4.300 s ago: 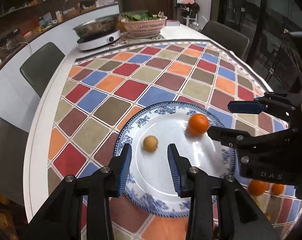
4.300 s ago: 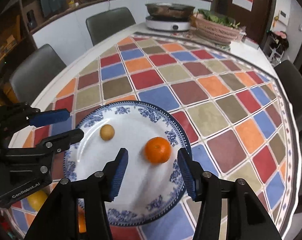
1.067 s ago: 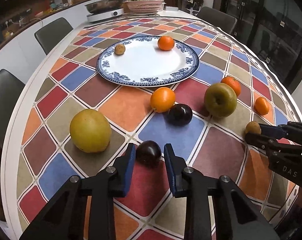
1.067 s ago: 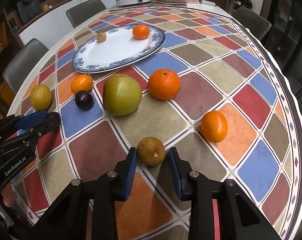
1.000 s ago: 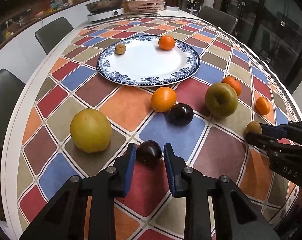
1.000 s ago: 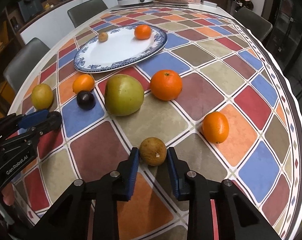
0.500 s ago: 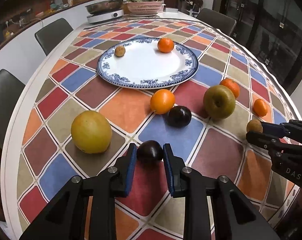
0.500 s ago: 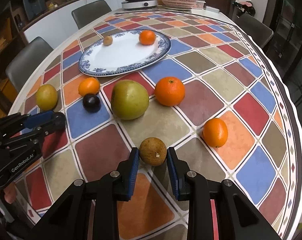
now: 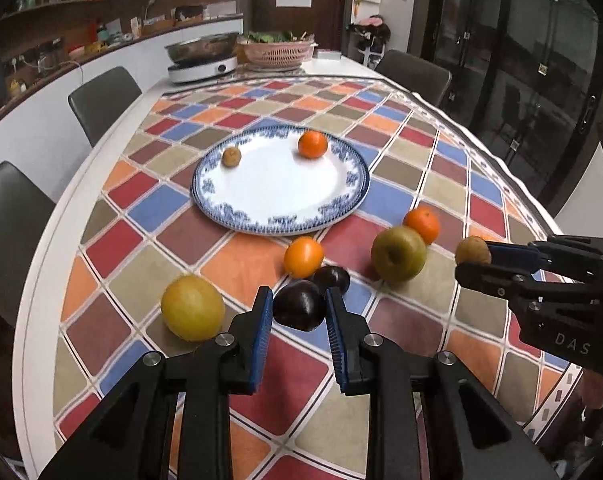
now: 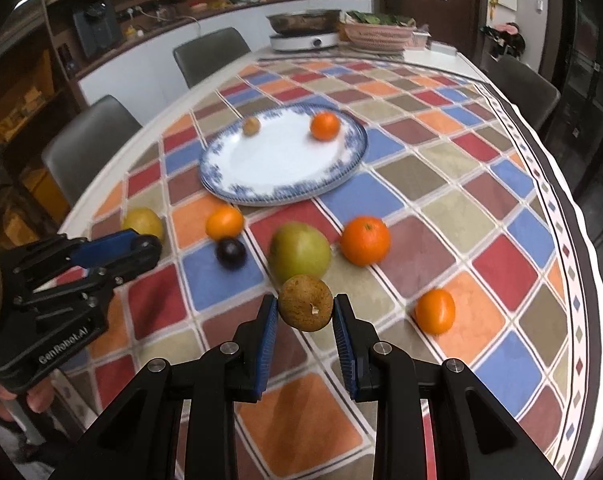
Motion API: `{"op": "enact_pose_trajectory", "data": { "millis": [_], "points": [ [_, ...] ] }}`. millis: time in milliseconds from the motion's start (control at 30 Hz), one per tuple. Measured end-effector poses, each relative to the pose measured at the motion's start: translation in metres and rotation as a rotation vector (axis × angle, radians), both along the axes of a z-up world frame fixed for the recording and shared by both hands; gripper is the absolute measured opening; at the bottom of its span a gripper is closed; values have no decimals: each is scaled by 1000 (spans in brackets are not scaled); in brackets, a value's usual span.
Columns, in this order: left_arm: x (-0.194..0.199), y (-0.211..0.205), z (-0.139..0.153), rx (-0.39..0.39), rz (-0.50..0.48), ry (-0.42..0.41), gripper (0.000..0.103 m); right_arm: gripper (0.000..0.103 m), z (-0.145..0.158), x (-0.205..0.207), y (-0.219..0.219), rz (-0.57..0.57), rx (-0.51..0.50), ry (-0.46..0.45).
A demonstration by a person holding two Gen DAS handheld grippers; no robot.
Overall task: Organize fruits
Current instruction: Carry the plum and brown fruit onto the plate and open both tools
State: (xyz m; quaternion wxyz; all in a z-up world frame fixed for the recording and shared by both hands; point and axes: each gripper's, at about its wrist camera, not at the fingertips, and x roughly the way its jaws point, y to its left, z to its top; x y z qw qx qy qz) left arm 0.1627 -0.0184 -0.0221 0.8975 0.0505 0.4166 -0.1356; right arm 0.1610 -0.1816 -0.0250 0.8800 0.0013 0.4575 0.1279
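My left gripper (image 9: 297, 308) is shut on a dark plum (image 9: 299, 305) and holds it above the tablecloth. My right gripper (image 10: 305, 312) is shut on a small brown fruit (image 10: 305, 303), also lifted; it shows in the left wrist view (image 9: 472, 251). The blue-and-white plate (image 9: 341, 204) holds an orange (image 9: 312, 144) and a small brown fruit (image 9: 231, 157). Loose on the cloth are a second dark plum (image 10: 230, 253), a green apple (image 10: 299, 252), a yellow fruit (image 9: 192, 307) and three oranges (image 10: 365, 241) (image 10: 224, 222) (image 10: 435, 311).
The round table has a checkered cloth (image 10: 441, 152). At its far end stand a cooker with a pot (image 9: 203, 60) and a basket of greens (image 9: 277, 54). Grey chairs (image 9: 101, 100) ring the table. Glass doors (image 9: 521, 60) are on the right.
Both grippers have risen from the cloth with their fruits and tilted up toward the plate. Before that they moved back from the plate and closed on the plum and the brown fruit.
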Motion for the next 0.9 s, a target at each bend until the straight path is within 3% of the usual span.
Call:
{"op": "enact_pose_trajectory", "data": {
  "millis": [600, 900],
  "points": [
    [44, 1, 47, 14, -11, -86, 27, 29, 54, 53, 11, 85, 19, -105],
    [86, 1, 50, 1, -30, -65, 27, 29, 59, 98, 16, 102, 27, -64]
  ]
}}
